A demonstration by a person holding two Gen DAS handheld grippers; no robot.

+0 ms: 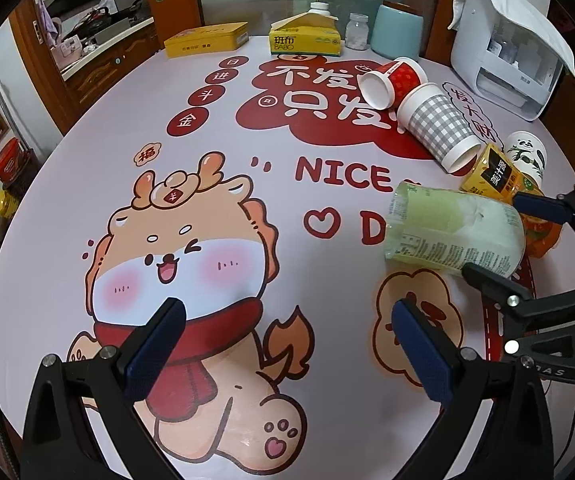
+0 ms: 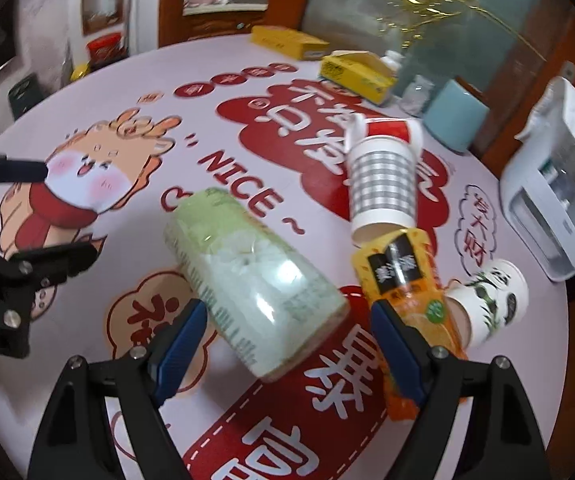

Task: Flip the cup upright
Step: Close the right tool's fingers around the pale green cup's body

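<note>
A pale green cup lies on its side on the round table; in the right wrist view it lies between the fingers. My right gripper is open, its jaws on either side of the cup's near end, not closed on it; it also shows in the left wrist view. My left gripper is open and empty over the cartoon print, left of the cup. An orange-yellow cup, a grey checked cup, a red cup and a panda cup also lie tipped over.
A white appliance stands at the table's far right. Along the back edge are a yellow tin, a yellow tissue box, a small glass jar and a light blue canister.
</note>
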